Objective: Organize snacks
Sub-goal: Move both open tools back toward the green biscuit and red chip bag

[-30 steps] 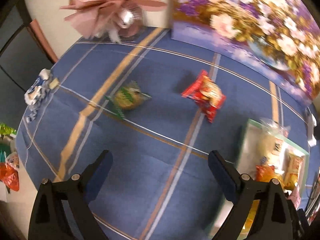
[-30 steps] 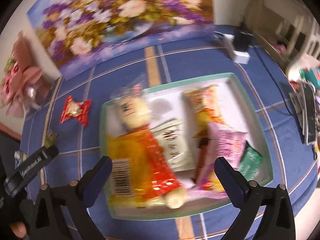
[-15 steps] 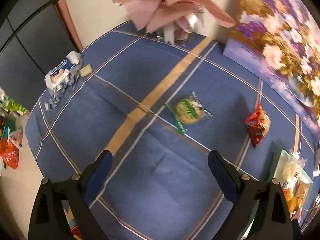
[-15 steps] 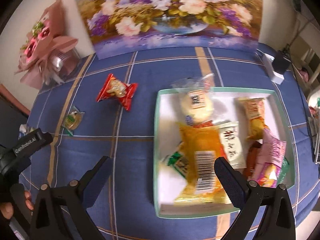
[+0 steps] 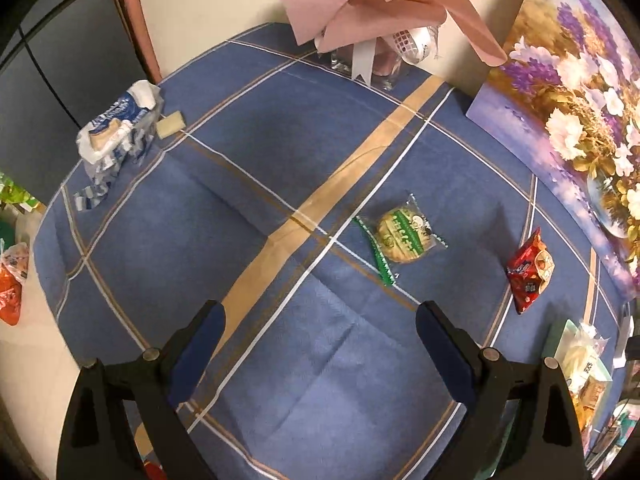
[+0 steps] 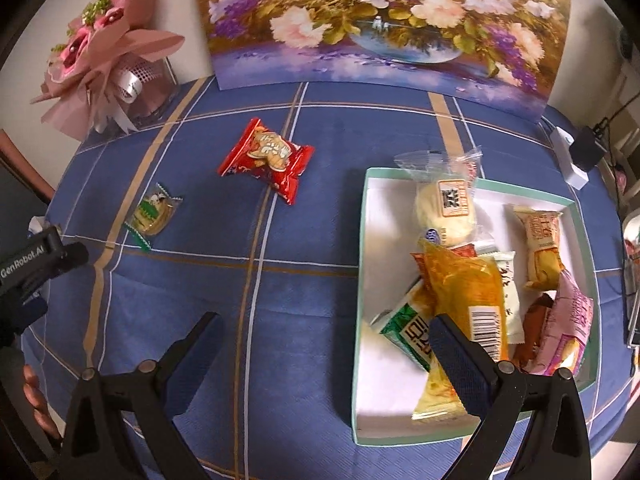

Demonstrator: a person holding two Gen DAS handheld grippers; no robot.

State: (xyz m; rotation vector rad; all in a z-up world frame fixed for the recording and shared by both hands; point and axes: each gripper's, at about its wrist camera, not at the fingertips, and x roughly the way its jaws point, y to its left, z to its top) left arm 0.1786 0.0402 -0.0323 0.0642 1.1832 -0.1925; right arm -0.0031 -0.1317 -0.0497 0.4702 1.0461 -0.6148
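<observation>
While both my tools hang empty over the blue cloth, I size things up, biggest first.

Box (image 6: 362, 280): stiff walls, already crowded with packets; it sits under my right gripper's (image 6: 332, 344) far finger, whose jaws are spread wide.

Red packet (image 6: 267, 160): puffy and light, I judge; slick film, crushable. It lies ahead of the right fingers, apart from the box. Pinch across the middle.

Green biscuit packet (image 5: 402, 236): flat, brittle inside. It lies ahead of my left gripper (image 5: 320, 340), toward the right finger; jaws spread, nothing between. Take a crimped end.
</observation>
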